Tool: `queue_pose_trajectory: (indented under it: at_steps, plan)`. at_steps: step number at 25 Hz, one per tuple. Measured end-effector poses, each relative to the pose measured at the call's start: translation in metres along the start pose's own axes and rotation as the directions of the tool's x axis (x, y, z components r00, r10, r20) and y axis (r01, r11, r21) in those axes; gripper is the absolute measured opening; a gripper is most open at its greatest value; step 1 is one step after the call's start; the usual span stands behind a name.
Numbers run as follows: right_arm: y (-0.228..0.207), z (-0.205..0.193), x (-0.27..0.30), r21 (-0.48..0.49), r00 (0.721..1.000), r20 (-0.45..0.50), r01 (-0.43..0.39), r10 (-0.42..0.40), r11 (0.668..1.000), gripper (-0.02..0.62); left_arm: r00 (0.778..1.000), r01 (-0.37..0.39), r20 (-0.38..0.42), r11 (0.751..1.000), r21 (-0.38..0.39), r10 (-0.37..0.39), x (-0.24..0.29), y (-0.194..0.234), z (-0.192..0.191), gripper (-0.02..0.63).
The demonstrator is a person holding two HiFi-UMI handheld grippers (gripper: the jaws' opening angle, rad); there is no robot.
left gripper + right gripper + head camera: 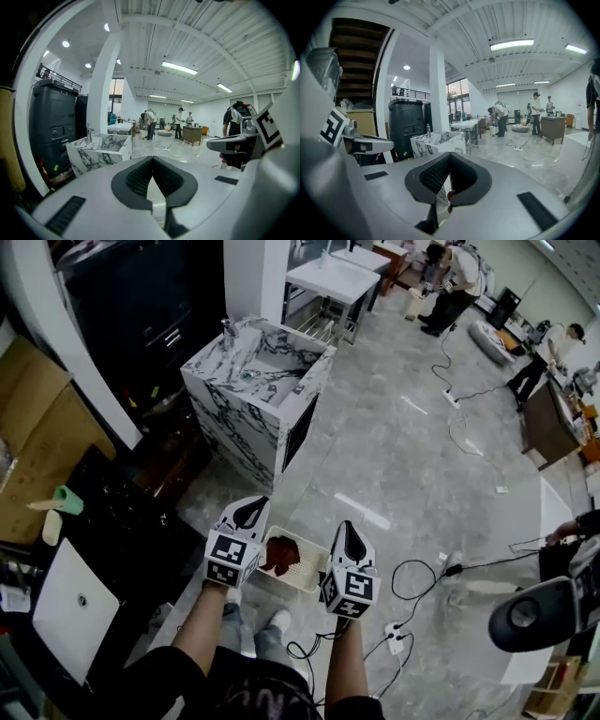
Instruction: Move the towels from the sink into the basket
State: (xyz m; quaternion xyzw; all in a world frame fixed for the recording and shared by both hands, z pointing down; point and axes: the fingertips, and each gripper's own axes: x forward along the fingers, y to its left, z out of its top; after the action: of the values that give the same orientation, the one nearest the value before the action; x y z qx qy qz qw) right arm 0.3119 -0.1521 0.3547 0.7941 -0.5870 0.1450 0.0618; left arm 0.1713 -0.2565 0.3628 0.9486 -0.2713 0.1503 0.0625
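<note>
**Both grippers closed and empty above the basket**

The left gripper [247, 513] has its two fingers [136, 176] brought together so that the tips meet, and nothing is caught between them. The right gripper [347, 534] reads the same way in the right gripper view: its fingers [433, 176] touch at the tips and hold nothing. Neither gripper touches the towel, the basket or the sink.

By count there are two grippers, one basket, one towel in plain sight and one sink. The white basket [307, 577] stands on the floor just in front of the person's feet. The single reddish-brown towel [281, 554] lies crumpled inside it, seen between the two grippers. The marble-patterned sink [246, 418] stands well apart from the basket, further ahead, with one faucet [228, 334] at its far left corner. Whether any towel lies in its basin cannot be made out.

Both forearms reach forward from the bottom of the head view, side by side. The grippers are held raised over the basket. Their marker cubes face the camera, and their jaws point ahead toward the sink, tilted a little below level.
</note>
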Motion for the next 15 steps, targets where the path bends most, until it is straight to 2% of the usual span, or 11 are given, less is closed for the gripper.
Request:
queue_pose_trajectory:
  at_steps: [4, 7, 11, 15]
  plan:
    - [0.059, 0.023, 0.017, -0.028, 0.992, 0.008, -0.126, 0.126, 0.992, 0.014, 0.993, -0.117, 0.019, 0.993, -0.003, 0.117, -0.039, 0.045, 0.01, 0.015]
    - [0.11, 0.036, 0.029, -0.08, 0.972, 0.024, -0.23, 0.232, 0.97, 0.014, 0.972, -0.231, 0.029, 0.972, -0.03, 0.232, -0.08, 0.087, 0.008, 0.015]
    - [0.188, 0.038, 0.035, -0.123, 0.915, 0.005, -0.401, 0.404, 0.908, 0.014, 0.915, -0.399, 0.03, 0.914, -0.074, 0.402, -0.149, 0.137, -0.005, 0.015]
    - [0.265, 0.039, 0.029, -0.175, 0.837, -0.01, -0.539, 0.546, 0.824, 0.014, 0.834, -0.546, 0.025, 0.831, -0.108, 0.551, -0.227, 0.171, -0.02, 0.015]
